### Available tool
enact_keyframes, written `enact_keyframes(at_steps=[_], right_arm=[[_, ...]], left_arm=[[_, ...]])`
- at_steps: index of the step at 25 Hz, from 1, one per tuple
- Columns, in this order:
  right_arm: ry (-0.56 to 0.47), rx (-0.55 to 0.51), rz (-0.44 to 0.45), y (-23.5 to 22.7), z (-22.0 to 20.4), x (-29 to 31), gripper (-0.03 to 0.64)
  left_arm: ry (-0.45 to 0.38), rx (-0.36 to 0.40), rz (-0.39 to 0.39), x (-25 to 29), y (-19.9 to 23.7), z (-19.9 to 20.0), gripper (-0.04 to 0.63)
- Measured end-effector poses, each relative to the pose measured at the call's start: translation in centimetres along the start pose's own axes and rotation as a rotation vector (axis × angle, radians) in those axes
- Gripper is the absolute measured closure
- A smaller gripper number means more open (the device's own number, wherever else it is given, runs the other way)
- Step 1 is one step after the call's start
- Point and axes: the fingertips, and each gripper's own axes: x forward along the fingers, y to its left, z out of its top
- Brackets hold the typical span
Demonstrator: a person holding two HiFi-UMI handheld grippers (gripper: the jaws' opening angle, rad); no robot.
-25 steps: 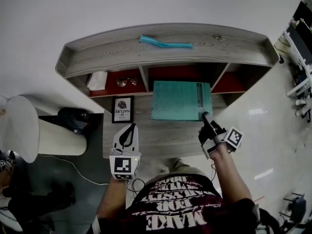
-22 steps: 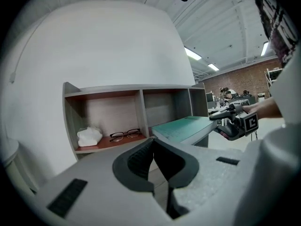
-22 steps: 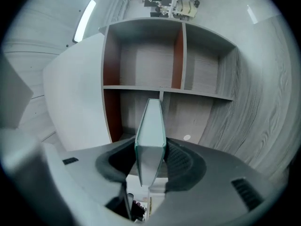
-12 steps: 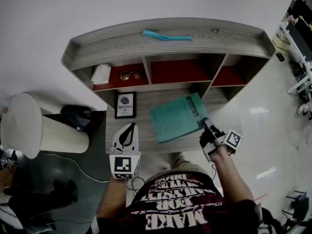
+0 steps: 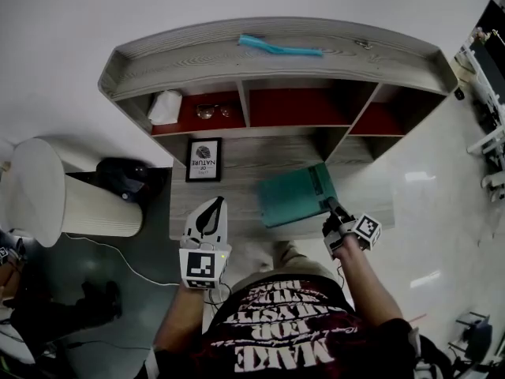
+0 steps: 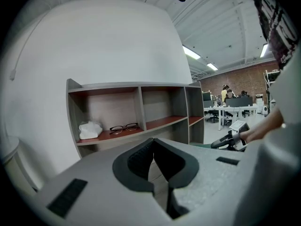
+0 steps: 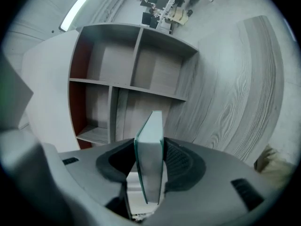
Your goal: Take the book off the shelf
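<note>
I recorded the right gripper (image 5: pixel 331 209) clamped on the teal book (image 5: pixel 293 197). Its jaws pinched the book's near right edge, and the book stood edge-on between them. The book lay clear of the shelf (image 5: pixel 197 63) and outside its compartments, over the front part of the surface (image 5: pixel 237 160). Whether it touched that surface I could not tell. From the grip, the book's length ran leftward and toward the shelf. The left gripper (image 5: pixel 211 208) sat with its jaws together and empty, well apart to the book's left. In my judgement, any setting-down turns on that leftward overhang.
</note>
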Motion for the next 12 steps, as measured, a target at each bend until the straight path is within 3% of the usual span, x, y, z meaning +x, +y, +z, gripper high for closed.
enact_keyframes(at_steps=[5, 12], right_arm=[[0.010, 0.028, -0.083, -4.7, -0.1, 1.3, 0.439], [0.001, 0.011, -0.120, -9.2, 0.1, 2.9, 0.431]], left_arm=[[0.008, -0.003, -0.007, 0.2, -0.6, 0.0, 0.589], [0.018, 0.011, 0.006, -0.3, -0.6, 0.2, 0.589]])
